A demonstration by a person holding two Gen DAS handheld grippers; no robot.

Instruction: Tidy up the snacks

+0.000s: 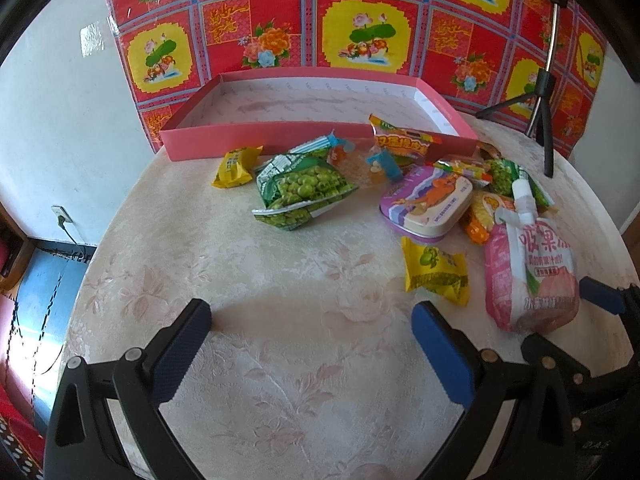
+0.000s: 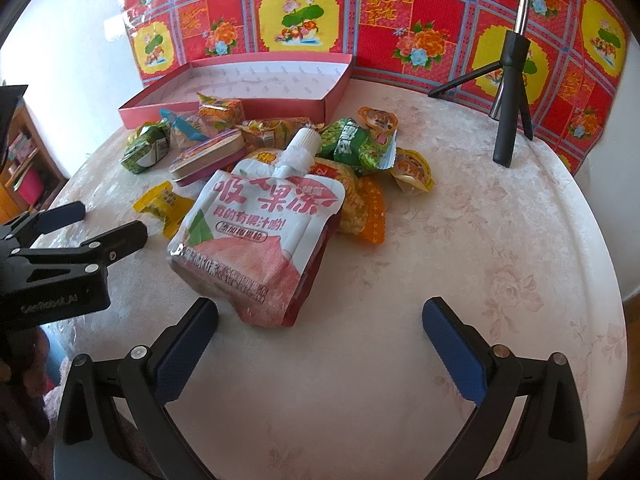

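A shallow pink box (image 1: 320, 138) (image 2: 256, 104) stands empty at the back of the round table. In front of it lies a pile of snacks: a green pea bag (image 1: 304, 188) (image 2: 146, 148), a purple tin (image 1: 424, 204) (image 2: 208, 158), a small yellow packet (image 1: 436, 270) (image 2: 160, 204) and a pink spouted jelly pouch (image 1: 528, 272) (image 2: 260, 240). My left gripper (image 1: 310, 312) (image 2: 104, 222) is open over bare cloth, short of the pile. My right gripper (image 2: 320, 312) is open, with the pouch's bottom edge just ahead of its left finger.
A black tripod (image 1: 540, 92) (image 2: 508, 100) stands at the table's back right. A red and yellow flowered cloth (image 1: 360, 20) hangs behind the box. Another yellow packet (image 1: 236, 166) lies left of the pea bag. The table edge (image 2: 600, 240) curves close on the right.
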